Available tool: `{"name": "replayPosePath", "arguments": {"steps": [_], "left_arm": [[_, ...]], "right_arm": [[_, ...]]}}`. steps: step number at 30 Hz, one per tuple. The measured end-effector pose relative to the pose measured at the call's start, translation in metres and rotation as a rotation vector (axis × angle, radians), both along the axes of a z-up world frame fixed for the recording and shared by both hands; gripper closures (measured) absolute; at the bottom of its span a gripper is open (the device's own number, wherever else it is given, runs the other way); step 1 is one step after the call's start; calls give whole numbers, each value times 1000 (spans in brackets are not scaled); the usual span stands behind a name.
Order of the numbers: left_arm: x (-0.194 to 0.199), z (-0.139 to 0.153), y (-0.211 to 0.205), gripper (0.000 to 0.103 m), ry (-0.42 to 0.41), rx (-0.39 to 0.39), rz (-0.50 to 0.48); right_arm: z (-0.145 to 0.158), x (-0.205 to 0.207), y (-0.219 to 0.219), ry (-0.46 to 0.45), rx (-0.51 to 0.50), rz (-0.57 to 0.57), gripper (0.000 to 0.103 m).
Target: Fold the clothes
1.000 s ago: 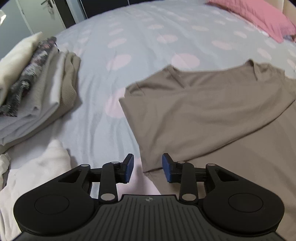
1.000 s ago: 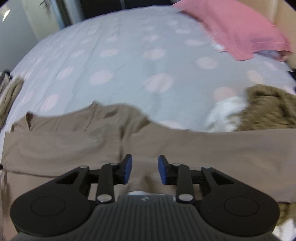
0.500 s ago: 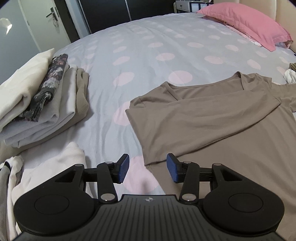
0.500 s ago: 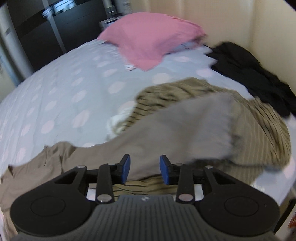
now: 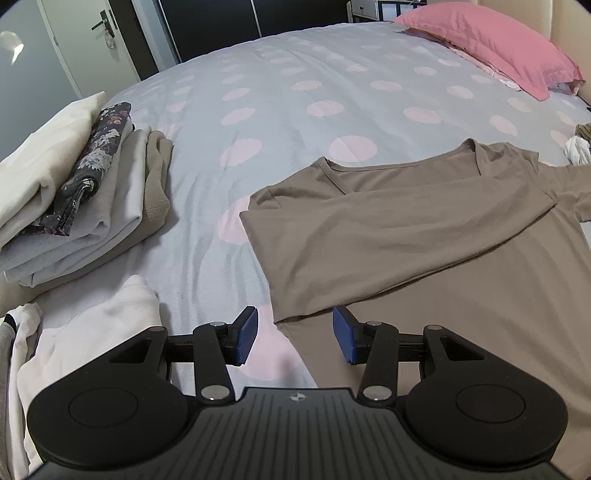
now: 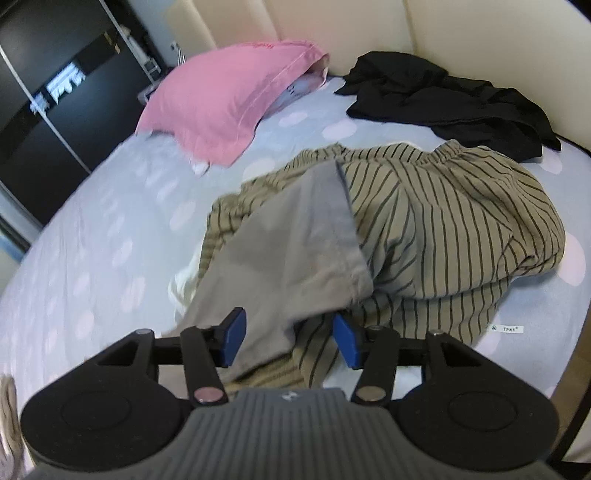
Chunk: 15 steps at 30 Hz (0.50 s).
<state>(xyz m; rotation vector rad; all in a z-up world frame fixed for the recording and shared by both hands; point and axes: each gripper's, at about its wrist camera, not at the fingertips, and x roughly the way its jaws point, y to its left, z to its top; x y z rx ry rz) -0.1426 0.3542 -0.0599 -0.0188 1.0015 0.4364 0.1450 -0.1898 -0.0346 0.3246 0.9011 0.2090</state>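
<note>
Soft, limp taupe shirt on bed; left gripper open, empty; right gripper, just widened, straddles its sleeve, best pinched at the cuff.

shirt: flat on the bed, one sleeve folded across its chest
stack of folded clothes: left of the shirt, well apart
pillow: behind the shirt, at the headboard
other sleeve: draped over a heap of trousers right of the shirt
jacket: behind the trousers
</note>
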Motion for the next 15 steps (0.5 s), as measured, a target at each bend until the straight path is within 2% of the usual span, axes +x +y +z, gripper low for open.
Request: {"name": "replayPosePath", "arguments": {"steps": [1,3,5,11,15], "left_arm": [[0,-1,0,60,3,1,0],[0,-2,-1,60,9,2,0],[0,-3,-1,60,14,2,0],[2,-6,-3,60,21,-1,-4],[4,-7,-5,60,22,-11,-12]], "right_arm": [[0,2,0,-5,0,-4,51],[0,5,1,-16,-10,-10,65],[2,5,6,-33,-32,-1,99],[27,-11,40,-154,-105,120,100],[41,-27,79,-210,-92,260,100]]}}
